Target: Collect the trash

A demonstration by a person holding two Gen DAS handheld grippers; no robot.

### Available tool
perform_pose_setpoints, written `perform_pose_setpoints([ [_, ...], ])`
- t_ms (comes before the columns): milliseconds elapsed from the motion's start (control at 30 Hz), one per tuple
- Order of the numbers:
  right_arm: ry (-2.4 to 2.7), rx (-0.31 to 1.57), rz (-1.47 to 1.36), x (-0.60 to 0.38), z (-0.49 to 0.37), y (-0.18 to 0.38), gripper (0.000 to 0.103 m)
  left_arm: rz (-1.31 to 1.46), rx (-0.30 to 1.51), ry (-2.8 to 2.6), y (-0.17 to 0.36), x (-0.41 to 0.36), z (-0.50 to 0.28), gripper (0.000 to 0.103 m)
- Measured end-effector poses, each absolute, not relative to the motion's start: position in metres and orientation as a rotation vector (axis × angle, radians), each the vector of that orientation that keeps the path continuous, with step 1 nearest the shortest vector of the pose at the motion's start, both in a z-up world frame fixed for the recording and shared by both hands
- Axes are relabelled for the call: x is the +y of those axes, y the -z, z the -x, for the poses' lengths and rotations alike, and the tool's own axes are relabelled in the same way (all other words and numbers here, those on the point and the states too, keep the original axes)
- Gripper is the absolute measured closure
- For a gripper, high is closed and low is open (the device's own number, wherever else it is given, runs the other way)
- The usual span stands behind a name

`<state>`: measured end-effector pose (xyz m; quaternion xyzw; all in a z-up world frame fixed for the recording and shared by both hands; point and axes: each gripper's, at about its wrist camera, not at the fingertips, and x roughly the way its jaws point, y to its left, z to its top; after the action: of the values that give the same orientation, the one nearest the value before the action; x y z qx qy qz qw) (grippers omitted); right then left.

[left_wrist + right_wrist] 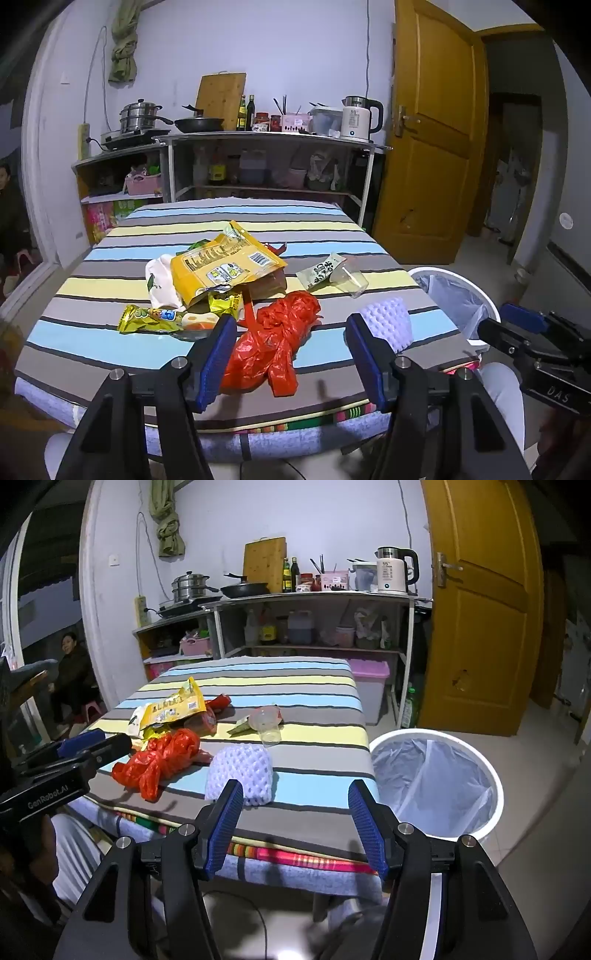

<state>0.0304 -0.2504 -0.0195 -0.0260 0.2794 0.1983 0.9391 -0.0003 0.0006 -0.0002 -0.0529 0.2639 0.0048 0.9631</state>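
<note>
On the striped desk (pixel 110 332) the trash lies loose in a heap. A crumpled red bag (pixel 273 343) sits nearest the front edge, shiny and knotted, with a yellow pouch (pixel 221 266) behind it, torn open and lying flat over a white wrapper (pixel 159 284). A green-yellow snack wrapper (pixel 155 317) lies near left, a small yellow packet (pixel 225 301) just beside it. To the right are a white foam net (pixel 388 321), a clear cup (pixel 354 280) tipped on its side and a green sachet (pixel 317 271) touching the cup. A white bin (pixel 436 786) with a clear liner stands on the floor at the desk's right side.

The left hand-held gripper (pixel 291 358) hangs over the near edge with its blue pads spread wide; the red bag lies between them but is not pinched. The right hand-held gripper (pixel 295 823) is likewise released, nothing in it, the foam net just beyond its left pad.

The left view shows the snack wrapper and small packet clearly; in the right view they are mostly hidden behind the other gripper. The right view shows the whole bin mouth and a pink-lidded box (pixel 369 686) beyond the desk, while the left view catches only part of the bin.
</note>
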Motion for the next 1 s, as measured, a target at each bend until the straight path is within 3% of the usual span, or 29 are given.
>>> perform_pose_setpoints([
  [1000, -0.407, 0.596, 0.063, -0.246, -0.033, 0.023, 0.043, 0.142, 0.541, 0.014, 0.003, 0.004, -0.001, 0.042],
])
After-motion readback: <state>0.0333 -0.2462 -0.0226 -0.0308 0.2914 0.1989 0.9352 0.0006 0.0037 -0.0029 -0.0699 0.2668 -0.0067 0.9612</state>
